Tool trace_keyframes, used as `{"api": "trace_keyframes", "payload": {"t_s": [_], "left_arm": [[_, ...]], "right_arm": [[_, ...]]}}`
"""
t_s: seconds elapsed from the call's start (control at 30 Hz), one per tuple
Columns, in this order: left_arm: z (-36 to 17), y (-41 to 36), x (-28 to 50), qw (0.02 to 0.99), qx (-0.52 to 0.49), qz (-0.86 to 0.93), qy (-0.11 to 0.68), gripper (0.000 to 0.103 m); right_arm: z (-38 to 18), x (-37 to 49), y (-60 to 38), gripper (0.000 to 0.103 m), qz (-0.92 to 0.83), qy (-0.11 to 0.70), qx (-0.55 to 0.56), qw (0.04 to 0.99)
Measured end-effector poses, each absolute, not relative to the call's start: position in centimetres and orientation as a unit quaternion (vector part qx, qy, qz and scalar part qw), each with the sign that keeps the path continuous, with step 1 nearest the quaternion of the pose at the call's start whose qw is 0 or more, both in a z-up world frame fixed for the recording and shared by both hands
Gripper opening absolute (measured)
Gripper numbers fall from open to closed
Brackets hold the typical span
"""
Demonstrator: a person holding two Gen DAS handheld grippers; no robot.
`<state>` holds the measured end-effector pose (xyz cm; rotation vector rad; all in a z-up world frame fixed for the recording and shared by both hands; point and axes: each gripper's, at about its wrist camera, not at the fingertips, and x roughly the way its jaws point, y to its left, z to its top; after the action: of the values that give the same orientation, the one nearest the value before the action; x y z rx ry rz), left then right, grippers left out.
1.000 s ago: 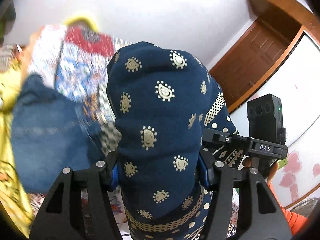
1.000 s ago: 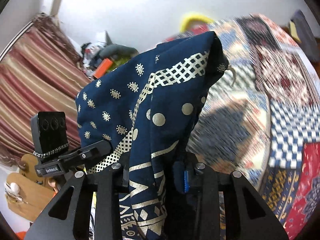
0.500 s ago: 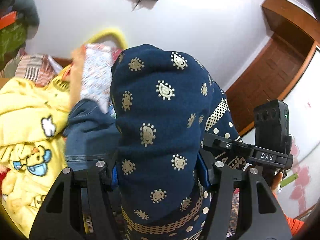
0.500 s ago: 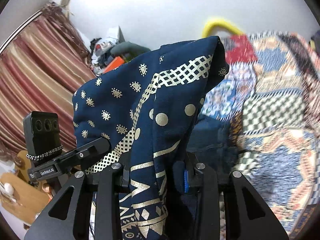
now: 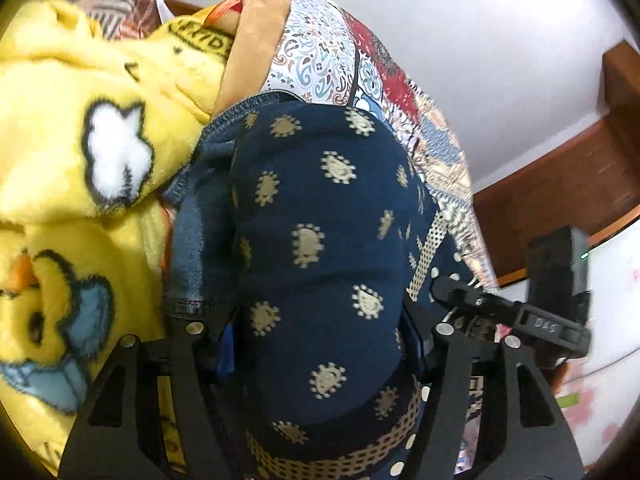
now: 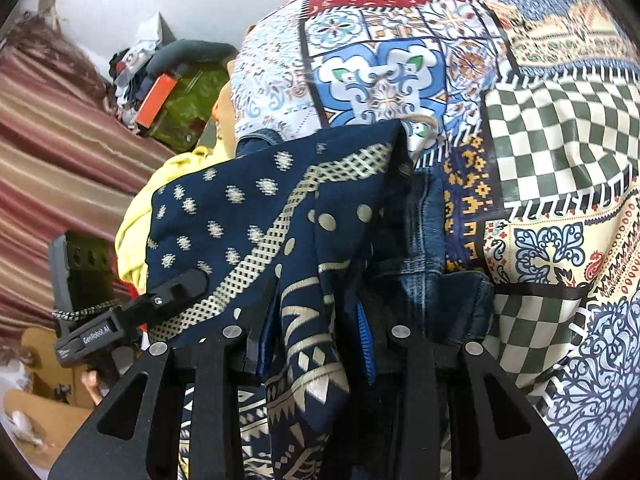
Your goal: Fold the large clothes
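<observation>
A folded navy garment with gold print bulges up between the fingers of my left gripper, which is shut on it. The same navy garment is pinched in my right gripper, also shut on it. Both grippers hold it just over folded blue denim, which also shows in the right wrist view, lying on the patchwork bedspread. The fingertips are hidden by cloth.
A yellow fleece blanket with a duck print is piled at the left of the denim. An orange cloth lies behind it. Striped curtains and clutter stand at the left. A wooden door is at the right.
Both grippers have tipped down and moved forward with the navy garment, from pointing at the wall to hanging close over the denim and bedspread. Both stayed shut.
</observation>
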<state>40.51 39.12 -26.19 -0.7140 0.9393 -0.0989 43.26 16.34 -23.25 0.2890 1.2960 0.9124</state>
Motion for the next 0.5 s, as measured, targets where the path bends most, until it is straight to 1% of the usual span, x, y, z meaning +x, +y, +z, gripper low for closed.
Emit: {"api": "trace_keyframes", "payload": {"t_s": [0.17,0.23,0.33,0.37,0.4,0.43,0.5], "left_arm": [[-24.5,37.2,39.5,0.852,-0.261,-0.026,0.453,0.068],[-23.3,35.9,38.3,0.861,-0.223,-0.009,0.458,0.072],[-21.9,34.6,36.6,0.871,-0.185,0.003,0.455,0.074],[-21.6,34.0,35.9,0.874,-0.176,0.005,0.453,0.076],[-21.5,33.5,35.3,0.875,-0.169,0.006,0.453,0.077],[-21.5,32.9,34.8,0.876,-0.161,0.007,0.454,0.078],[-21.9,31.4,33.4,0.874,-0.136,0.016,0.466,0.079]], "right_arm": [[-21.9,40.9,14.8,0.034,0.394,0.555,0.038,0.732],[-21.2,39.6,14.0,0.038,0.381,0.545,0.001,0.746],[-19.9,37.9,13.2,0.041,0.376,0.527,-0.037,0.761],[-19.5,37.3,12.9,0.042,0.377,0.520,-0.042,0.765],[-19.1,36.4,12.5,0.047,0.381,0.513,-0.047,0.768],[-18.9,35.7,12.5,0.056,0.383,0.509,-0.051,0.769],[-18.9,34.7,12.6,0.063,0.382,0.507,-0.058,0.771]]}}
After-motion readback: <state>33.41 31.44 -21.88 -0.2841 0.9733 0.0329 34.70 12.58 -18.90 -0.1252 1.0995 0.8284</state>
